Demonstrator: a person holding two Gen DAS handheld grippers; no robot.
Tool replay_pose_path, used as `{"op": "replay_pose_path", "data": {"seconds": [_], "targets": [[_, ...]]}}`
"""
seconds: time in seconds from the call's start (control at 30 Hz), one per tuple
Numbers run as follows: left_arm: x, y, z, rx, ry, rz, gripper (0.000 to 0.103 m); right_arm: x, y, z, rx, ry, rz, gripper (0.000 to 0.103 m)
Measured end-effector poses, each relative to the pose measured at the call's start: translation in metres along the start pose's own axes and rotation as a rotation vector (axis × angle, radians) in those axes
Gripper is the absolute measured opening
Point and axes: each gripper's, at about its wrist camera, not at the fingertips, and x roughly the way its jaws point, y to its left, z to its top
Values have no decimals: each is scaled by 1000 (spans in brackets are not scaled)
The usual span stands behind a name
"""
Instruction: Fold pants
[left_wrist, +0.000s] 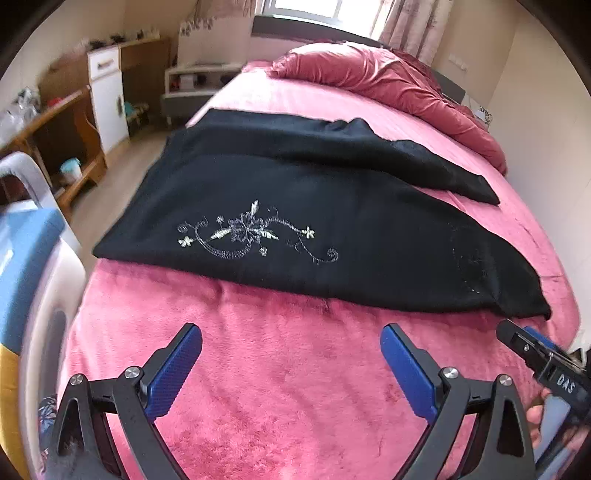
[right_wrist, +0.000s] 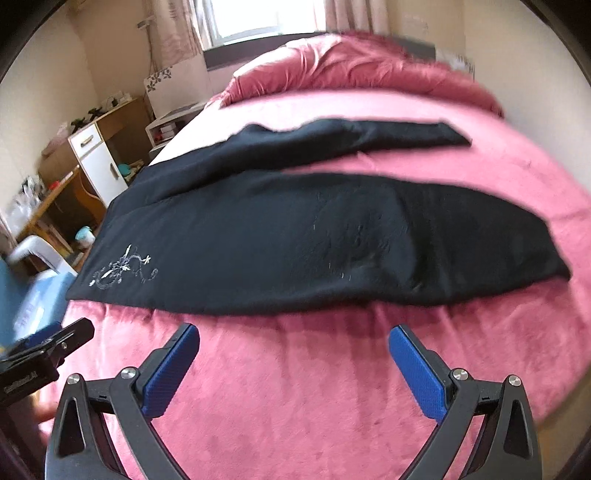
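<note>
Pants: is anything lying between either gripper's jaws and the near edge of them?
Nothing visible. Only bare pink blanket lies between the open left gripper and the black pants; the same goes for the open right gripper. Nothing rests on the pants either.

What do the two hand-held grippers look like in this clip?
Both match: the left hand-held gripper and right hand-held gripper have black angular frames with silver bolts and blue textured pads. The right one's side carries white lettering.
</note>
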Motion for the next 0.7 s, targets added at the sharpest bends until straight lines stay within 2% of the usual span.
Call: {"op": "replay_pose_path", "data": {"seconds": [0.13, 0.2, 0.3, 0.33, 0.47, 0.63, 0.7], "targets": [[10, 18, 7, -41, 32, -11, 97, 10, -36, 3, 134, 59, 74, 103], [16, 32, 11, -79, 46, -15, 86, 13, -56, 6, 190, 67, 72, 103], [22, 56, 15, -146, 84, -25, 78, 11, -88, 12, 253, 58, 60, 102], [26, 65, 17, -175, 105, -28, 76, 9, -100, 14, 281, 51, 66, 98], [41, 93, 24, -283, 150, -67, 52, 9, -166, 16, 468, 30, 79, 78], [53, 117, 31, -413, 142, -146, 46, 8, -243, 13, 710, -32, 41, 66], [54, 122, 34, -431, 131, -138, 45, 12, -267, 11, 785, -48, 22, 63]]}}
